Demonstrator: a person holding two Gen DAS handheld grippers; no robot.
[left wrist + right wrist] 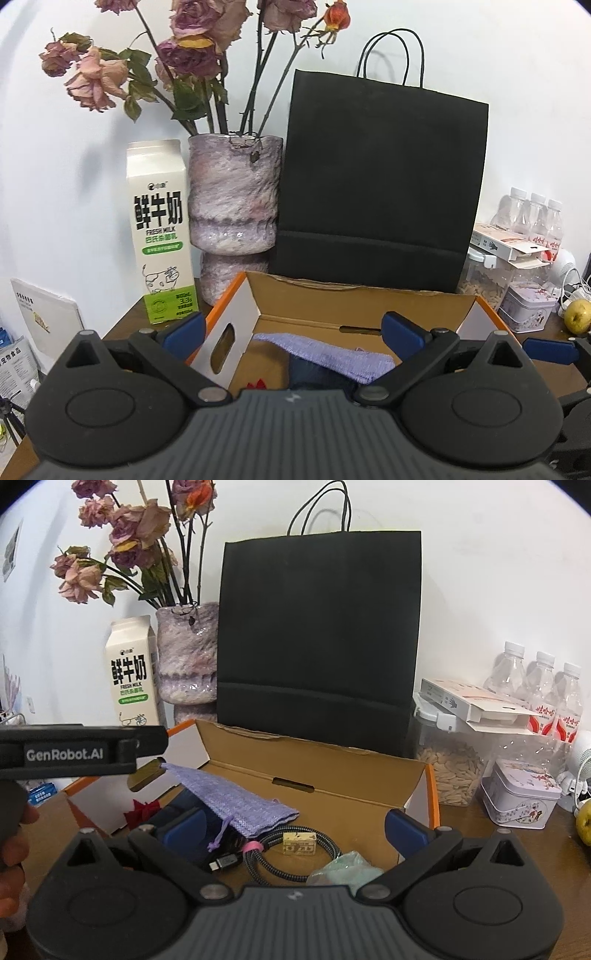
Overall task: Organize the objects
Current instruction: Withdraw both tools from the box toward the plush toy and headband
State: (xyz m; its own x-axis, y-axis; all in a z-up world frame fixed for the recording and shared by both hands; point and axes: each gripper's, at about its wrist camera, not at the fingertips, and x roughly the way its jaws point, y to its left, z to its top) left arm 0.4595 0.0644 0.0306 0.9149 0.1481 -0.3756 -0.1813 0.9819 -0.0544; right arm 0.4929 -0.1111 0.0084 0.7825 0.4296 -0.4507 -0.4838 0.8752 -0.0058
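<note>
**Both tools over the open box, pouch lying inside**

My left tool [291, 332] hangs over the cardboard box [354, 295], jaws spread wide, nothing btwn them. My right tool [293, 829] sits over the same box from the near side, jaws also wide apart and empty. In the right wrist view the left tool's body comes in from the left edge, w/ my hand [13, 843] behind it.

Inside the box: a lilac woven pouch [236, 801] draped across a dark blue item, its drawstring trailing toward a braided cable [291, 860] coiled on the box floor. A small yellowish block [299, 843] rests on the cable (print too small to read). A pale green wad [343, 867] lies near the front edge.

Behind the box on the tabletop [465, 823]: black paper bag [317, 635], vase of dried roses [232, 199], milk carton [160, 229].
</note>
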